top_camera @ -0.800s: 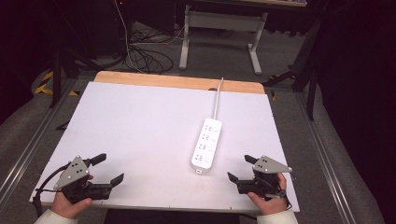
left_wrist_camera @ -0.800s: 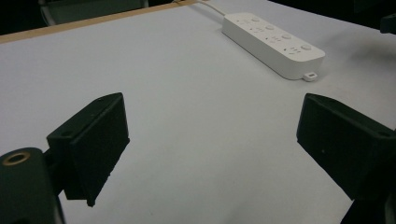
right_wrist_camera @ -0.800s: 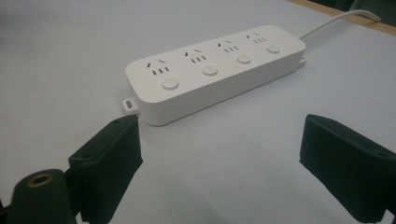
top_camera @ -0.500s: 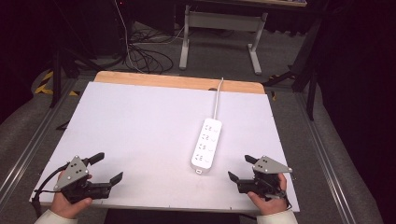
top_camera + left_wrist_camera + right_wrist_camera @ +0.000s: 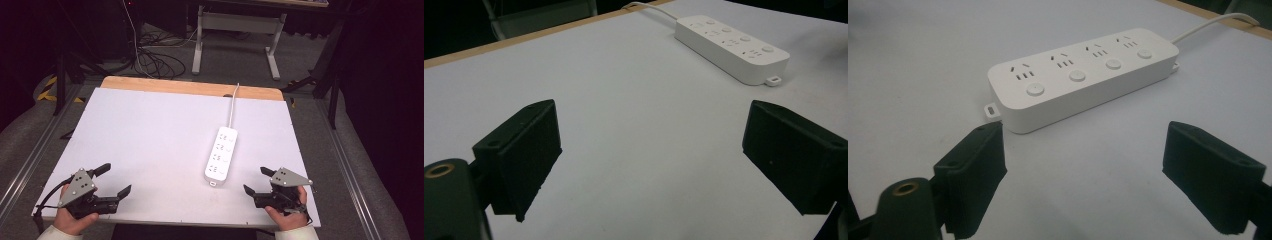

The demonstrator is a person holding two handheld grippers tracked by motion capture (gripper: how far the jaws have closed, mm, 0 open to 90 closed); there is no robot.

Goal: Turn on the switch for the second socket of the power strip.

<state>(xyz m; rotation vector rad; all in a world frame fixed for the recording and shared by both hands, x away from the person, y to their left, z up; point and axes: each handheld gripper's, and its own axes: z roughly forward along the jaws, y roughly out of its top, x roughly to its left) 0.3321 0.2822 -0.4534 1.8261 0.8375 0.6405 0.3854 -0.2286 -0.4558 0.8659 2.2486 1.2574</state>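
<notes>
On the white table (image 5: 150, 140), a power strip (image 5: 221, 160) lies right of centre, cord trailing to the far edge. Left gripper (image 5: 114, 181) and right gripper (image 5: 256, 181) are held wide and empty at the near edge. Strip is probably best approached by the right gripper, square across its width.

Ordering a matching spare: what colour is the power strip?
White, the power strip shows best in the right gripper view.

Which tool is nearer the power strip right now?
Right. The right tool sits just right of the power strip, beside its near end; the left tool is far across the table to its left.
</notes>
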